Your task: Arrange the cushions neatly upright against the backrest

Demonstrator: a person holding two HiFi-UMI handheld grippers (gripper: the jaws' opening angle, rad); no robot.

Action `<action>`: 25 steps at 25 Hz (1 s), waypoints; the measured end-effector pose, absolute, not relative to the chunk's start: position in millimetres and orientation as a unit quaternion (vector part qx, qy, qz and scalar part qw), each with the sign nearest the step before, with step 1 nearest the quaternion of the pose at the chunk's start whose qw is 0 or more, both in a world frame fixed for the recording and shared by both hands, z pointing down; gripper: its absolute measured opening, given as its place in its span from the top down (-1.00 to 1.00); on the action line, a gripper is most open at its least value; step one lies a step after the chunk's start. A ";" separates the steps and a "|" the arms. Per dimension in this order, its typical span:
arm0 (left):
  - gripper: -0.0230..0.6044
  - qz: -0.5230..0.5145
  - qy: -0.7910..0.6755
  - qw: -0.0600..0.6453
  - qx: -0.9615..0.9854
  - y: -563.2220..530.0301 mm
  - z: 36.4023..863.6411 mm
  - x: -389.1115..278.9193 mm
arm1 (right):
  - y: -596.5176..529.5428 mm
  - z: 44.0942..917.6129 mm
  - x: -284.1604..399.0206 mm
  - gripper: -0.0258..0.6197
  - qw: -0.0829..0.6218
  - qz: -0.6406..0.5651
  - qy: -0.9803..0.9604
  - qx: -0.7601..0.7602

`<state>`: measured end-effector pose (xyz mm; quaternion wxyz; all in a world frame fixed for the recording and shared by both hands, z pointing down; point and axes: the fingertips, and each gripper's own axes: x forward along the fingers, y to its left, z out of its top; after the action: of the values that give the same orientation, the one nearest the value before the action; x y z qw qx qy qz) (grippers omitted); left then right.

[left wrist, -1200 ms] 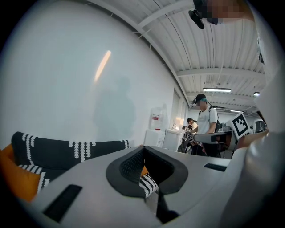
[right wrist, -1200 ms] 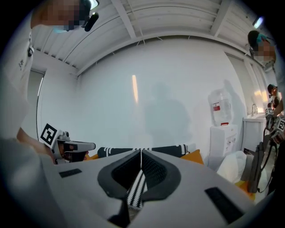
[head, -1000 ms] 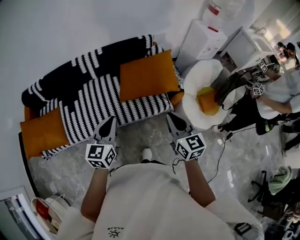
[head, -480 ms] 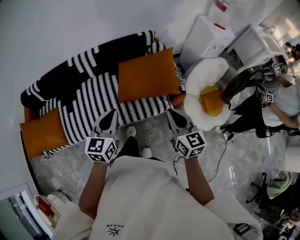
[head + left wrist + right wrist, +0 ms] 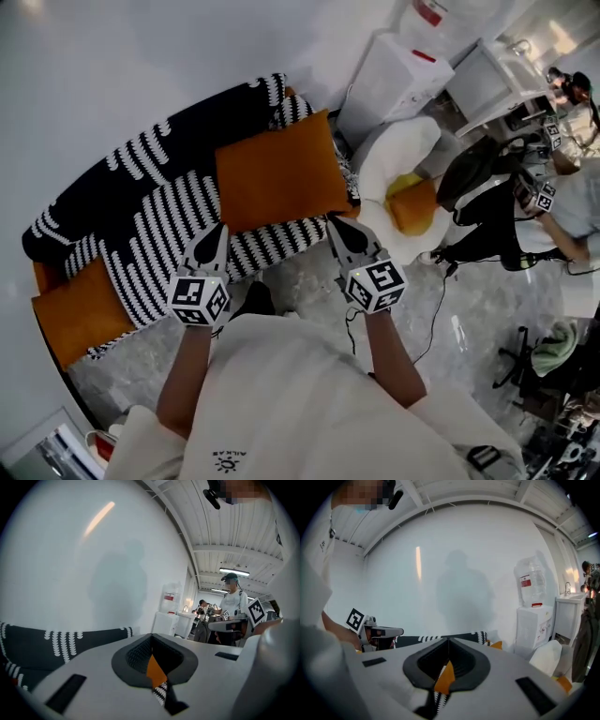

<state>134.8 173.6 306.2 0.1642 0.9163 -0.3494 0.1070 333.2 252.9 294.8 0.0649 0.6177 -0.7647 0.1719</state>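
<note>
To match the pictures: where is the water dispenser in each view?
Head view: water dispenser at upper right.
Left gripper view: water dispenser just right of centre.
Right gripper view: water dispenser at right.
Shared landmark: striped sofa backrest, left of it everywhere.

Head view: high over person's shoulders, facing steeply down, mid-range; sofa [image 5: 141, 202] at 10 o'clock, water dispenser [image 5: 389, 80] at 1 o'clock. Gripper views: low, near-level along own jaws, facing wall [image 5: 93, 564]. All share sofa, orange cushion [image 5: 281, 173], water dispenser.

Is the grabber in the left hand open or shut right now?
Shut. In the left gripper view the grey left gripper has its two jaws meeting at the tips with no gap, and nothing is pinched between them.
</note>
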 end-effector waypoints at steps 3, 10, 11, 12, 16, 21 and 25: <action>0.87 0.110 -0.335 0.167 0.921 137.8 310.2 139.7 | 220.1 293.2 344.2 0.85 0.071 0.173 -0.750 0.635; 0.87 0.122 -0.333 0.177 0.918 42.8 335.4 125.8 | 146.7 306.3 367.1 0.85 0.101 0.179 -0.708 0.675; 0.87 0.125 -0.334 0.178 0.917 30.3 339.8 124.7 | 136.9 309.1 367.9 0.85 0.109 0.179 -0.706 0.677; 0.87 0.127 -0.335 0.181 0.916 18.3 344.2 124.2 | 126.9 311.9 368.5 0.85 0.116 0.179 -0.704 0.677; 0.87 0.135 -0.340 0.196 0.910 -18.9 363.3 127.4 | 92.8 327.9 370.4 0.85 0.142 0.192 -0.705 0.668; 0.87 0.157 -0.346 0.218 0.899 -48.7 400.6 132.4 | 54.3 350.8 383.7 0.85 0.170 0.208 -0.713 0.648; 0.87 0.181 -0.367 0.228 0.883 -73.1 440.6 137.1 | 25.1 382.1 409.1 0.85 0.190 0.216 -0.714 0.639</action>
<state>137.1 -73.1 440.6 0.2278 0.8835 -0.3671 0.1813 409.1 25.1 382.1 0.1903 0.6387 -0.7137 0.2156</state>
